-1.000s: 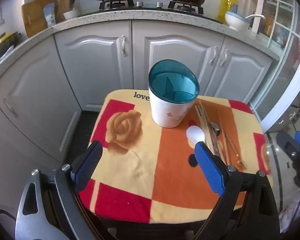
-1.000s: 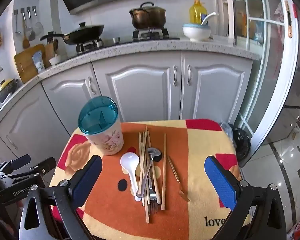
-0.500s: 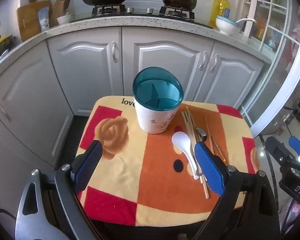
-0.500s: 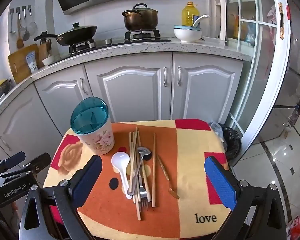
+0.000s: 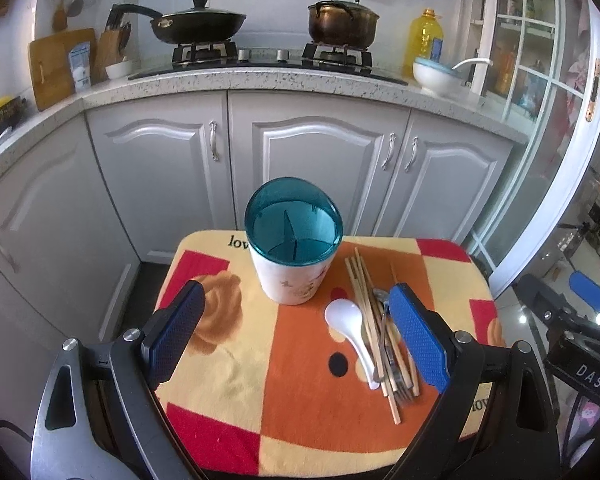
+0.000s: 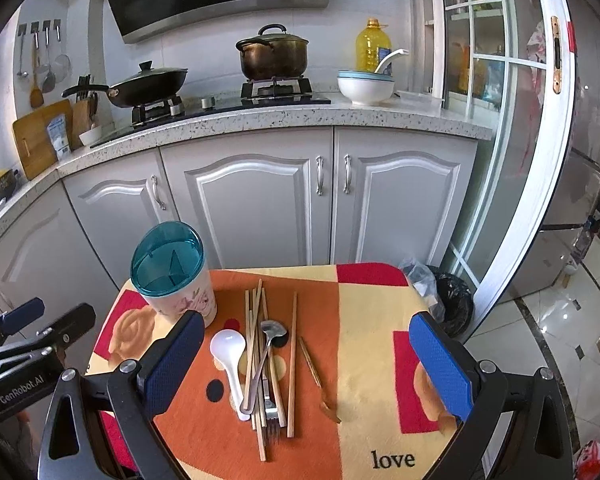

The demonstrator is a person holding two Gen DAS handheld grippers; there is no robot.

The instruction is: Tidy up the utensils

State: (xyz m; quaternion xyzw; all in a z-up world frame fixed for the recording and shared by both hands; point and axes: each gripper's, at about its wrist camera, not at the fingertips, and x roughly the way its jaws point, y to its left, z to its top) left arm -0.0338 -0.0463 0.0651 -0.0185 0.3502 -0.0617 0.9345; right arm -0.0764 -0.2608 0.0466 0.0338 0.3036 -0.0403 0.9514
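Note:
A white utensil holder with a teal divided top (image 5: 293, 247) stands at the back of a small table covered by an orange, red and yellow cloth (image 5: 260, 360); it also shows in the right wrist view (image 6: 172, 270). Beside it lie a white spoon (image 6: 230, 354), several wooden chopsticks (image 6: 256, 340), a metal spoon (image 6: 266, 346), a fork (image 6: 269, 408) and a small brown spoon (image 6: 318, 380). The pile shows in the left wrist view (image 5: 374, 336). My left gripper (image 5: 296, 340) is open above the cloth's near side. My right gripper (image 6: 306, 360) is open above the utensil pile.
Grey kitchen cabinets (image 6: 260, 200) stand behind the table under a speckled counter (image 5: 260, 84) with a wok, a pot and a white bowl. A black bin (image 6: 452, 304) sits on the floor right of the table, next to a glass sliding door (image 6: 520, 160).
Both grippers have pulled back and risen, so the table looks smaller and lower in both views. Nothing on the table has moved. Both grippers stay open.

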